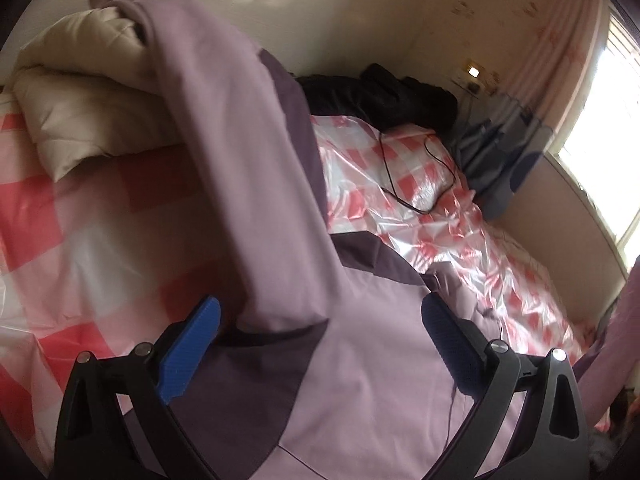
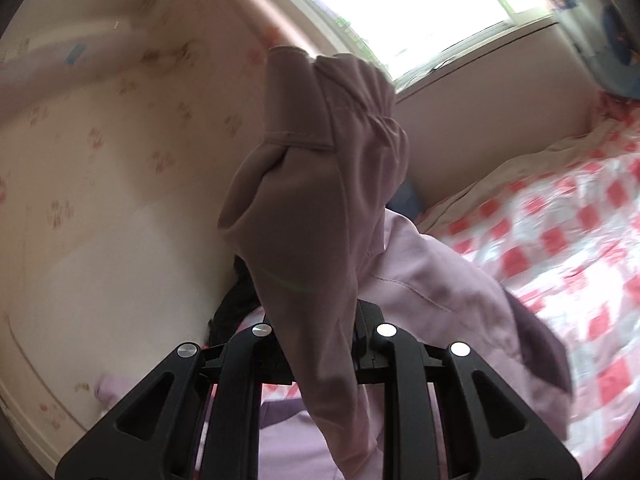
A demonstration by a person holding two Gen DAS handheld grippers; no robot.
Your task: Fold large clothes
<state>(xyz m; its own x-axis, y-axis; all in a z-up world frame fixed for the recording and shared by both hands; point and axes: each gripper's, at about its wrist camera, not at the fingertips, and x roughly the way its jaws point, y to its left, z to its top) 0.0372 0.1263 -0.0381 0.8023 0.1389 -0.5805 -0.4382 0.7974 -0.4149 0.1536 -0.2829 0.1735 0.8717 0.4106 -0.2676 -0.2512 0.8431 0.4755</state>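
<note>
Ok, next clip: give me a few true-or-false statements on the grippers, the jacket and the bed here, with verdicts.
1. The right gripper is clamped on a sleeve of the lilac jacket. True.
2. The left gripper is shut on the jacket. False: its fingers stand wide apart, with the jacket lying between them.
3. The bed has a pink checked cover. True.
4. A black cable lies on the cover. True.
5. The cream quilt hangs from the right gripper. False: it lies bunched on the bed.

Daylight reaches you from an overexposed window [image 2: 400, 8], beyond your right claw [image 2: 316, 344] and far right of your left claw [image 1: 320, 320]. Motion blur softens wallpaper [image 2: 100, 140] and bedsheet [image 2: 560, 240]; fisheye corners darken.
</note>
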